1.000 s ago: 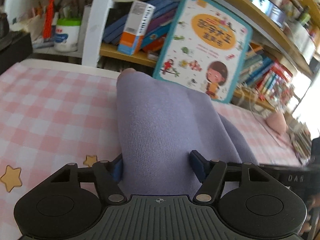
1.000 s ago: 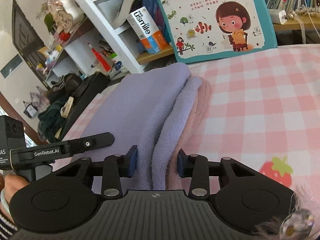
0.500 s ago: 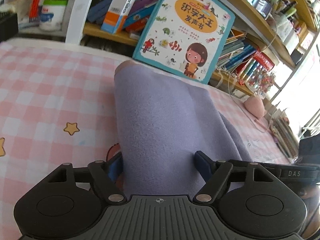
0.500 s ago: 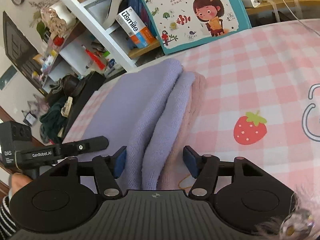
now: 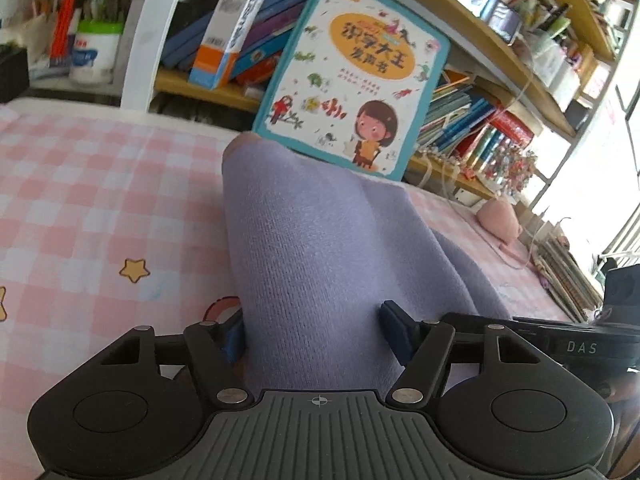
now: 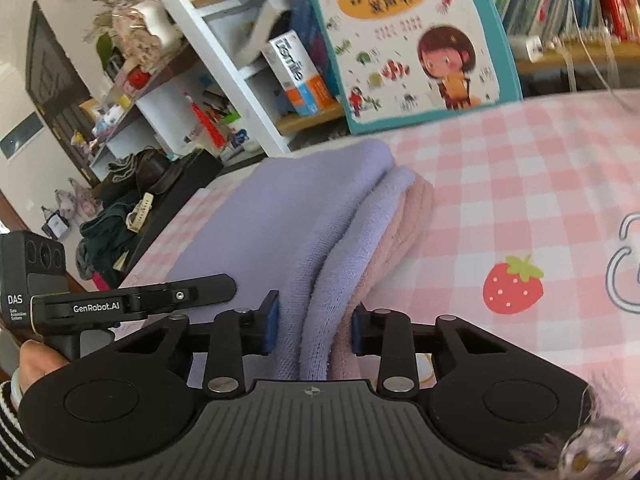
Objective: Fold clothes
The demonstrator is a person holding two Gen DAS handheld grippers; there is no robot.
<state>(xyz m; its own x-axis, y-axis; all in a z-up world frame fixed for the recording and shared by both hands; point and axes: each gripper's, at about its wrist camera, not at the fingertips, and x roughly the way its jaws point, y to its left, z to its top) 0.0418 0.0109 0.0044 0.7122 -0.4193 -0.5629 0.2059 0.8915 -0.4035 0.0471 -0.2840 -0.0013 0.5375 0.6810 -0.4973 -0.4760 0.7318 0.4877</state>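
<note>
Folded lilac garment carried low over the pink checked sheet

Against half a second ago the right gripper (image 6: 314, 326) has narrowed around the stacked edge and both views have dropped, so the fold looks nearly finished. The left gripper (image 5: 314, 330), moderately spread, clasps the lilac knit garment (image 5: 320, 240) at its near left end; the right one pinches its lilac-and-pink layers just right. The picture book (image 5: 354, 76) stands behind.

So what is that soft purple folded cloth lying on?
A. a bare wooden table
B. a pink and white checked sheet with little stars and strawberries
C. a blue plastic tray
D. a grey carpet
B: the soft purple folded cloth rests on the pink and white checked sheet, whose printed red strawberry shows beside it in the right wrist view and whose yellow star shows in the left.
</note>
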